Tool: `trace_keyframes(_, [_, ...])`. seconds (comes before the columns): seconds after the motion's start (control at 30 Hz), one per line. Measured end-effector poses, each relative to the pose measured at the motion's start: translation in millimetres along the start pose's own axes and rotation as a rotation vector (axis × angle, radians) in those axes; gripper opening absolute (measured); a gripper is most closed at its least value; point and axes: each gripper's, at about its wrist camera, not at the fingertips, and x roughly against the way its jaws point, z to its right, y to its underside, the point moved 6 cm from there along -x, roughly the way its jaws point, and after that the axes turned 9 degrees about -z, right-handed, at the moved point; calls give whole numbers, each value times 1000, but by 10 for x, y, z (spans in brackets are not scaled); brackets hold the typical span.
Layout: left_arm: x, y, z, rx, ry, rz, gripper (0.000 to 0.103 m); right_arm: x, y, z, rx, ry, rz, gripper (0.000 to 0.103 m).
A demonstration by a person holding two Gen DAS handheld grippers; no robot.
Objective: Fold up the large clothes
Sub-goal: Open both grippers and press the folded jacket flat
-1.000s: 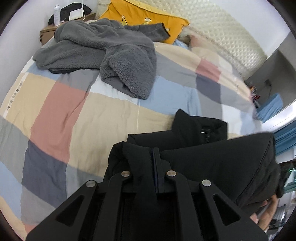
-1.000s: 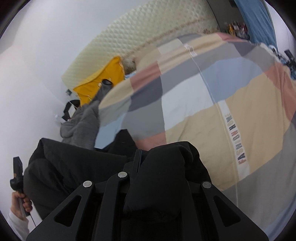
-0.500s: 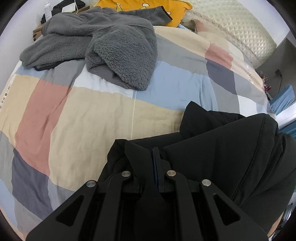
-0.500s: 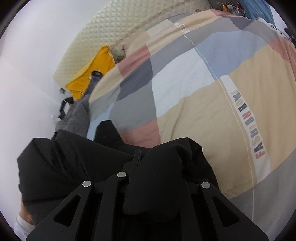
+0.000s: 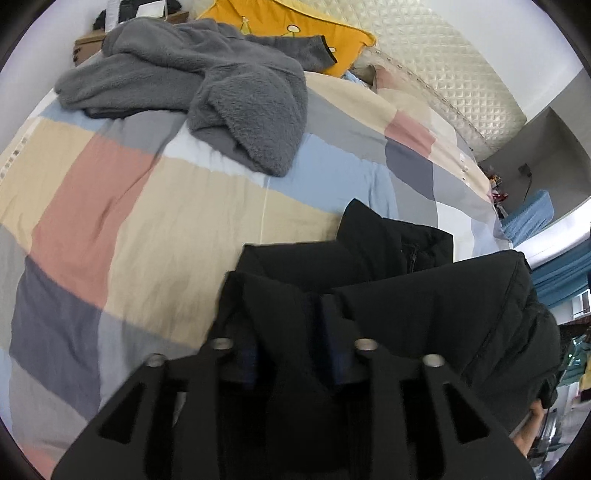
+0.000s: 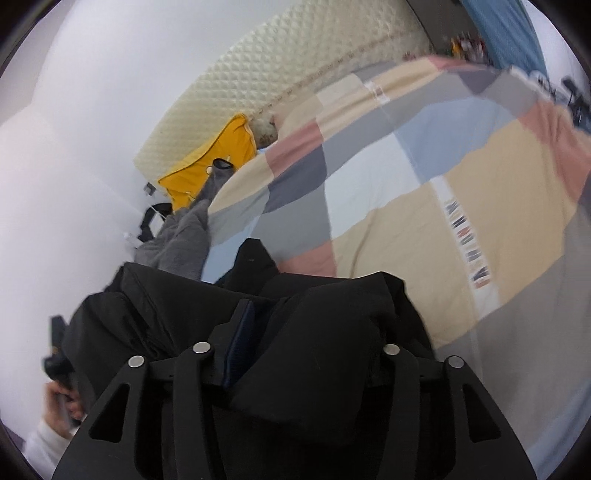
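Observation:
A black jacket (image 5: 436, 302) hangs between my two grippers above a bed with a colour-block duvet (image 5: 110, 206). My left gripper (image 5: 291, 332) has its jaws spread apart with jacket cloth bunched between them. My right gripper (image 6: 295, 332) also has spread jaws with a thick fold of the jacket (image 6: 325, 332) lying between and over them. The jacket's collar (image 5: 376, 236) rests on the duvet. The fingertips of both grippers are hidden by the cloth.
A grey fleece garment (image 5: 229, 92) lies crumpled at the head of the bed, with a yellow pillow (image 5: 295, 29) and a quilted headboard (image 5: 443, 74) behind. A bedside table (image 5: 88, 44) stands at the far left. A hand (image 6: 59, 402) shows at lower left.
Both grippers' jaws have spread wider around the jacket cloth. The views have swung and lifted a little over the bed, with motion blur in the right view.

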Motion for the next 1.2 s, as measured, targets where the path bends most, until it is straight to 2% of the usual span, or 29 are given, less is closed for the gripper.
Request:
trace_keyframes(0.03, [87,22,-24,7,6,21,66,46,25,6,4,20,9,60])
trace_keyframes(0.07, [178,37,-45,12,-3,47,79,132,50,20,4,62,34,79])
trace_keyframes(0.1, [274,49,-62,12,-12,80,91,241,63,24,8,94,69,91])
trace_keyframes(0.17, [497,86,-59,-9,-36,145,91,455,81,0,26,97,129,91])
trace_keyframes(0.23, [645,151,-1,-46,-63,178,91,633,94,-58,42,106,187,92])
trace_keyframes(0.3, [748,244,145,-105,-67,211,91,756,135,-204,77,110,239,97])
trace_keyframes(0.37, [783,362,337,-176,-70,236,91,734,222,-431,129,58,259,100])
trace_keyframes(0.47, [668,525,673,-262,-86,243,91,549,365,-693,176,-9,251,100])
trace_keyframes(0.53, [538,606,901,-304,-73,232,91,387,449,-840,234,-12,231,100])
trace_keyframes(0.6, [437,655,1118,-359,-71,246,91,182,524,-947,295,29,201,100])
trace_keyframes(0.77, [-13,627,1506,-464,-142,289,91,-290,585,-1023,375,114,138,100])
trace_keyframes(0.87, [-239,550,1568,-474,-178,299,92,-461,540,-993,398,145,143,100])
trace_keyframes(1.03, [-382,373,1569,-454,-216,326,92,-630,300,-1018,390,157,155,100])
trace_keyframes(1.2, [-516,115,1578,-433,-240,328,92,-875,51,-1063,405,184,126,100])
